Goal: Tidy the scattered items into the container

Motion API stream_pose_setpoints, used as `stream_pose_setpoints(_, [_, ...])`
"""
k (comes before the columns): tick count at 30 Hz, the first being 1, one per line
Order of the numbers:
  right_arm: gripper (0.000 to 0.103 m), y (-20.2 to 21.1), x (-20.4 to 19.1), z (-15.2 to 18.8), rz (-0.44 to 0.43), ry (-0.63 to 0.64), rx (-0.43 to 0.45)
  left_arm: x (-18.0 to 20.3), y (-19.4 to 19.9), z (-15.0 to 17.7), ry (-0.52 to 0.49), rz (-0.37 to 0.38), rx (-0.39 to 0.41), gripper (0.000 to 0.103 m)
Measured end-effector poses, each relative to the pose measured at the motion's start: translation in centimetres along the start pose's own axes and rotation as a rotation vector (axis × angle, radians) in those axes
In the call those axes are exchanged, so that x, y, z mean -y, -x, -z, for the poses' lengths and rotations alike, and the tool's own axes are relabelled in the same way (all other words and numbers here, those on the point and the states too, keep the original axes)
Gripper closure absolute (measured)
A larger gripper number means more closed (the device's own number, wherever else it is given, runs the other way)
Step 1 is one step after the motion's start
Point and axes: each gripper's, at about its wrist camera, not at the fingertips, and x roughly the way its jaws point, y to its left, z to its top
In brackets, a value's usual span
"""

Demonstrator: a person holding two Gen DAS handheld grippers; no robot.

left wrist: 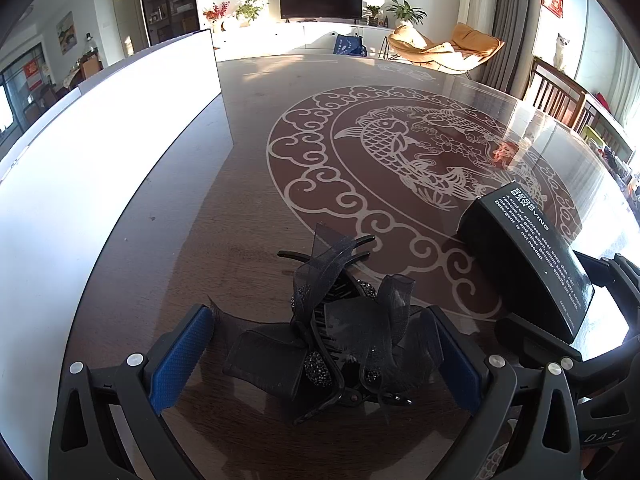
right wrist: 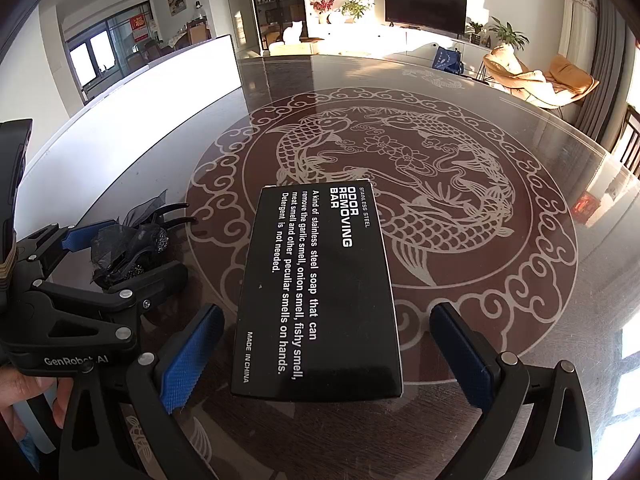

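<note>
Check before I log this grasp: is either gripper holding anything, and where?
Nothing held: left gripper open around hair clip, right gripper open around black box.

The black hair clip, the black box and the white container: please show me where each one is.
black hair clip (left wrist: 320, 332), left wrist view, on its gauze bow.
black box (right wrist: 320, 292), right wrist view, on its printed top face.
white container (left wrist: 120, 140), left wrist view, on its side wall.
</note>
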Motion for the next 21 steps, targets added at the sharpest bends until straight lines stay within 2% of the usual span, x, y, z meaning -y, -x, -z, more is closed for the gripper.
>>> stream_pose_setpoints(11, [0.000,-0.21,-0.13,0.02,0.008,0.007,-0.003,-0.10,-0.10,0.10,0.021,-0.018,0.004,0.000])
stream_pose_setpoints(21, [0.000,-0.33,-0.22,0.17,0.025,0.023,-0.011,-0.21,-0.06,-0.14,-0.007,0.008,-0.004,0.000])
